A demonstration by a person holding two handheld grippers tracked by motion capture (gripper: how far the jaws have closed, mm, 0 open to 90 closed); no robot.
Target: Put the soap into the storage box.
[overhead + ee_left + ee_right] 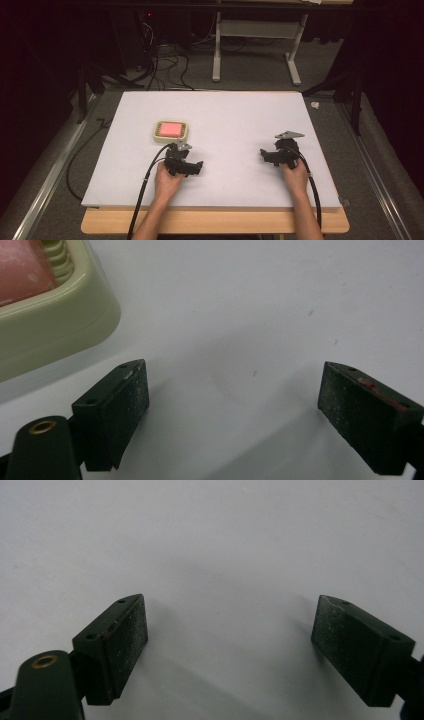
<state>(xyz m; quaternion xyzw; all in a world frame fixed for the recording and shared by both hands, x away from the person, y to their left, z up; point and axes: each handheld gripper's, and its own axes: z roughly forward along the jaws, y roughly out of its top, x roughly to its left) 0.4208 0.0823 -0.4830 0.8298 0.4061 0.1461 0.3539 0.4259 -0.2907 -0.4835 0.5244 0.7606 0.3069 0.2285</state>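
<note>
A cream square dish (171, 131) with a pink block inside sits on the white board (235, 115), left of centre. In the left gripper view its cream wall (55, 320) and the pink block (20, 270) fill the upper left corner. My left gripper (181, 150) is just in front of the dish and slightly to its right, open (232, 390), with bare board between the jaws. My right gripper (281, 147) rests over the right part of the board, open (230, 630) with nothing between its jaws.
The white board lies on a wooden table (215, 222). Black cables (145, 185) trail from both grippers toward the front edge. Beyond the board are a grey floor, loose cables (165, 65) and a white table frame (255, 45).
</note>
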